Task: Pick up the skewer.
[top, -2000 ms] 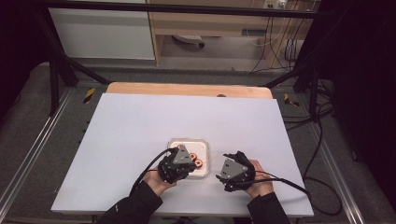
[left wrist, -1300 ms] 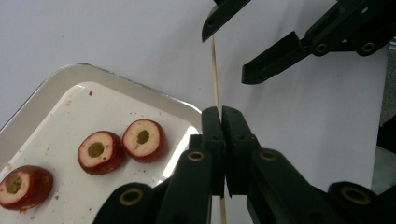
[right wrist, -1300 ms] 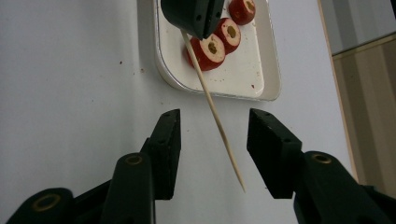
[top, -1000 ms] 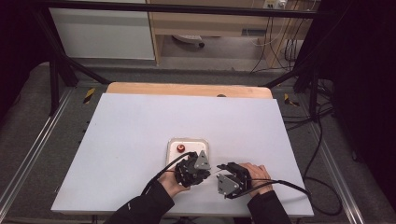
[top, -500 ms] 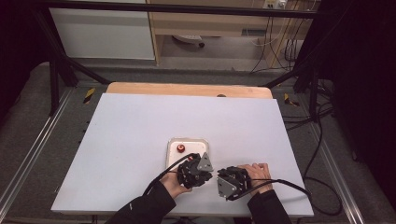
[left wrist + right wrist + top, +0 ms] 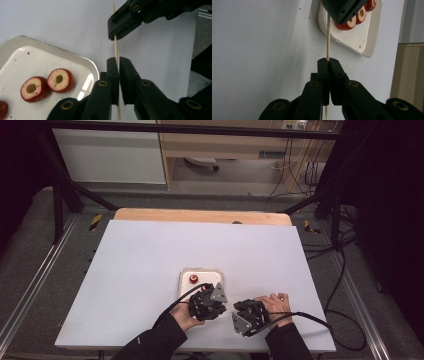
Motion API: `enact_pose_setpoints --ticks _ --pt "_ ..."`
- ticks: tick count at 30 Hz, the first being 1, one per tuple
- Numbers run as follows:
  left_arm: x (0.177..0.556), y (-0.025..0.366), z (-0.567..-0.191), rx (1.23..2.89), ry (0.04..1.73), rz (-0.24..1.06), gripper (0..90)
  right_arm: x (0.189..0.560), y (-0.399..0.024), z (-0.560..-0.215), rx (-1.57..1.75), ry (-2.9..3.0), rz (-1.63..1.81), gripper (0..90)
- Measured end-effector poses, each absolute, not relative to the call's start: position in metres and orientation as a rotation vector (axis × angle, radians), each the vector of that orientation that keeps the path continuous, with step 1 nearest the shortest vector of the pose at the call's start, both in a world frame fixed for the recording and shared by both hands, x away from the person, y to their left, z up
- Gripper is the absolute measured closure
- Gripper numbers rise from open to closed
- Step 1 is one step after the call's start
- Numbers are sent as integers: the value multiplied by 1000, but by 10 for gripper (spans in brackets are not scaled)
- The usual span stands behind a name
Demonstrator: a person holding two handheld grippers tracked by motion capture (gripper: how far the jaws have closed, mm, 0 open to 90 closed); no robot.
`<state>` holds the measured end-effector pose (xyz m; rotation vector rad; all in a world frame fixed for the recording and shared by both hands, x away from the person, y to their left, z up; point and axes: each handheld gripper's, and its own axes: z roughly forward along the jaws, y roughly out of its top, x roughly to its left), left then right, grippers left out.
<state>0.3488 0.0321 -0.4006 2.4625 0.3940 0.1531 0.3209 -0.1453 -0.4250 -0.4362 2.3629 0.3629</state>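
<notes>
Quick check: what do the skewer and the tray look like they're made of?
Skewer: thin, pale tan, matte and round, so probably bamboo or wood. Tray: glossy white with a bright highlight near its rounded rim; looks like glazed ceramic or hard plastic, can't tell which.

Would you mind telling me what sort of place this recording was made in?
Probably a lab or workshop recording station: a white table inside a black frame, loose cables on the floor, and a shelf unit behind.
</notes>
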Motion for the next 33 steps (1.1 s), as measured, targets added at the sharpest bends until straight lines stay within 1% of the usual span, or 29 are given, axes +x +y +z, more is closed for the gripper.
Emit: enact_pose_setpoints --ticks 3,9,15,22,24,27,28,29,30,31,32,33 --pt "354 36 -399 2508 435 134 814 321 -141 -425 -464 2350 316 886" --pt "357 35 -404 2578 472 92 816 321 -133 -424 -493 2341 270 886" --pt "355 30 -406 2612 475 92 869 320 -129 -423 -518 2326 248 886" --pt "354 29 -405 2618 488 133 884 319 -129 -423 -516 2321 247 883" --pt "353 29 -406 2609 495 120 885 320 -129 -423 -507 2322 267 879" --pt "353 32 -405 2605 500 135 886 322 -131 -420 -405 2329 348 777" --pt "353 34 -404 2598 508 150 886 322 -131 -420 -405 2329 348 777" --pt "353 39 -403 2587 513 156 885 324 -134 -417 -325 2339 408 704" --pt "353 39 -403 2587 513 156 885 324 -134 -417 -325 2339 408 704" --pt "353 42 -402 2582 516 161 885 327 -139 -414 -249 2348 489 656" --pt "353 45 -402 2571 523 166 885 327 -139 -414 -249 2348 489 656" --pt "353 49 -401 2566 527 171 885 327 -141 -413 -185 2355 542 608"
